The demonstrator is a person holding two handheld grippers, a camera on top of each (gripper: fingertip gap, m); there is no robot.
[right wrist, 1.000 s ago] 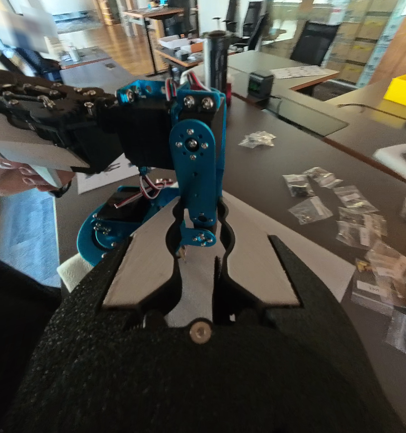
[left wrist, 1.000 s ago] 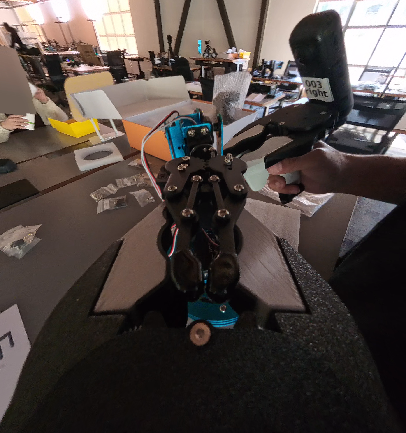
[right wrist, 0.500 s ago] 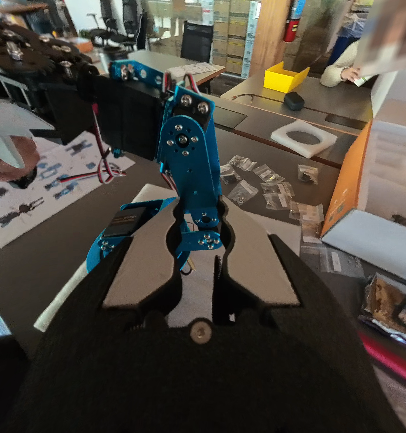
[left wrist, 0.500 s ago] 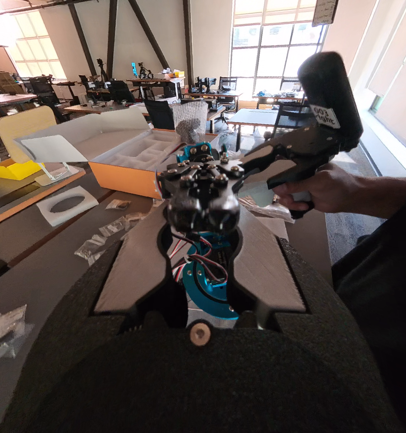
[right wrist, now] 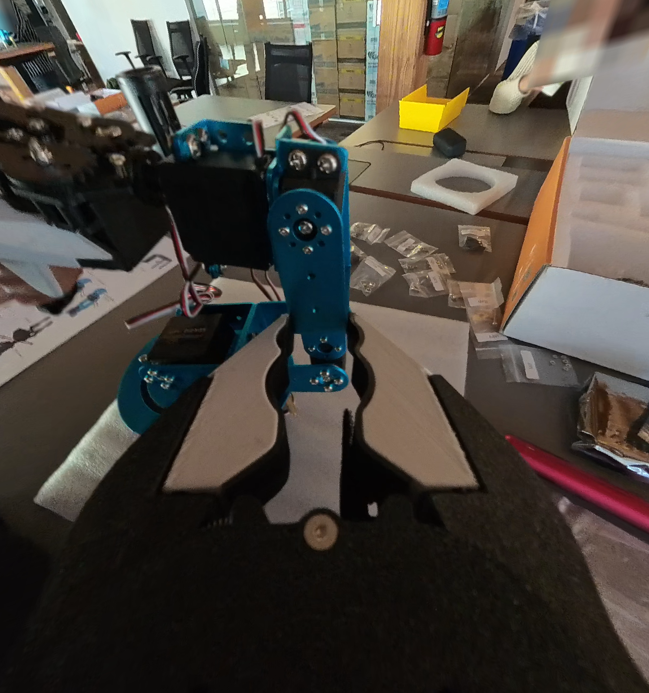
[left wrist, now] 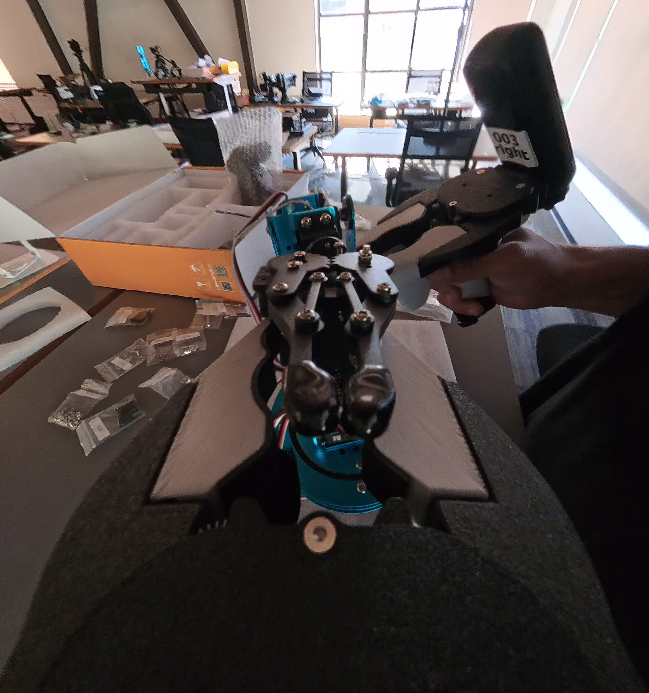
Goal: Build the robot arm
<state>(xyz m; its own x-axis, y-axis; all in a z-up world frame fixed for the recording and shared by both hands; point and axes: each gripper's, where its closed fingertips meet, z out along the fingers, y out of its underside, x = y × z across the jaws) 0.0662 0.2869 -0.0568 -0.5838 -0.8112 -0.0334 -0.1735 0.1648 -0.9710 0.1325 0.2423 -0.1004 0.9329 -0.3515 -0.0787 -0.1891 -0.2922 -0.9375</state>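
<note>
The small blue arm's black claw (left wrist: 330,337) hides its own base in the left wrist view, the contents of the clear packets (right wrist: 424,262) are too small to tell, and a mosaic patch covers the seated person.

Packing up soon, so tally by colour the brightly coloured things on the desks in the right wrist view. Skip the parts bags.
Blue: 1, the small robot arm
Orange: 1, the open box
Yellow: 1, the bin
Pink: 1, the slim stick
Total: 4

My left camera close behind the small robot arm's claw (left wrist: 330,337), facing the windows, my right camera close at its blue upright (right wrist: 309,262), both sharing that arm, the orange box (left wrist: 146,262).
</note>
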